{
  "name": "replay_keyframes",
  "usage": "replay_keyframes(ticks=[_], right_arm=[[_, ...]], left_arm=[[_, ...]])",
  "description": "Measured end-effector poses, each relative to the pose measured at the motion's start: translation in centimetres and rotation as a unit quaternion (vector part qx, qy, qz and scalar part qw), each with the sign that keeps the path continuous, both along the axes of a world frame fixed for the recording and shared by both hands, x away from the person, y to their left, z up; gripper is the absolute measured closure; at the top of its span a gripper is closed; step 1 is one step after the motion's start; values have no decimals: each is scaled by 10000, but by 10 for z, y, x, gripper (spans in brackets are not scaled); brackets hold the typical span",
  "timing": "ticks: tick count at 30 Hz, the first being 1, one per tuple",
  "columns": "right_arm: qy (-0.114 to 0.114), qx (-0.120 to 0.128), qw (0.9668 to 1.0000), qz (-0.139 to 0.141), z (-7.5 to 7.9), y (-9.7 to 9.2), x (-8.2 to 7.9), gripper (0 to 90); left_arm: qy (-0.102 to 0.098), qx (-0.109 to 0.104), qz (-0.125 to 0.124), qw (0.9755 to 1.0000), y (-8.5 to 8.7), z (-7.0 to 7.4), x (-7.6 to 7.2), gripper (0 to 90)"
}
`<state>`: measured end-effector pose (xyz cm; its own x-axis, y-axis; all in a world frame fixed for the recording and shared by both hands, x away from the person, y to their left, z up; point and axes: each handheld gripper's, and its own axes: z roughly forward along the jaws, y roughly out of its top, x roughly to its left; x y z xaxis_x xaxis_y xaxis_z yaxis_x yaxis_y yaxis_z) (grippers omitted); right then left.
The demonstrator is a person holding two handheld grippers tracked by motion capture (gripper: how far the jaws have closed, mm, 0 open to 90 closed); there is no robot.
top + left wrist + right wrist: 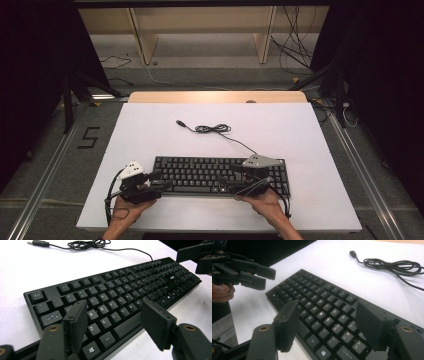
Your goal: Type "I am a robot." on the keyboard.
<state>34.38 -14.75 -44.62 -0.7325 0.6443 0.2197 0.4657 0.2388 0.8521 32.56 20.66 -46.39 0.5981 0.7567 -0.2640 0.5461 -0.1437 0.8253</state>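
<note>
A white table top [150, 130] stands on grey floor [60, 165] before a wooden shelf frame [200, 25].

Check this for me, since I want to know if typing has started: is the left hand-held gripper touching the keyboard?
Cannot tell. In the left gripper view the left hand-held gripper holds open jaws over the keyboard, but no contact or gap shows plainly.
</note>
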Motion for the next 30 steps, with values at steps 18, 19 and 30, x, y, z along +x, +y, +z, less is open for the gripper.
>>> replay_keyframes(ticks=[18,19,30], right_arm=[[198,-227,9995,-58,-6,19,16,626],[223,-240,9995,-51,-6,22,18,654],[268,-392,9989,-65,-9,35,26,821]], left_arm=[[182,177,147,9996,6,-3,2,652],[183,180,138,9996,6,-3,2,679],[193,384,105,9990,9,-6,5,844]])
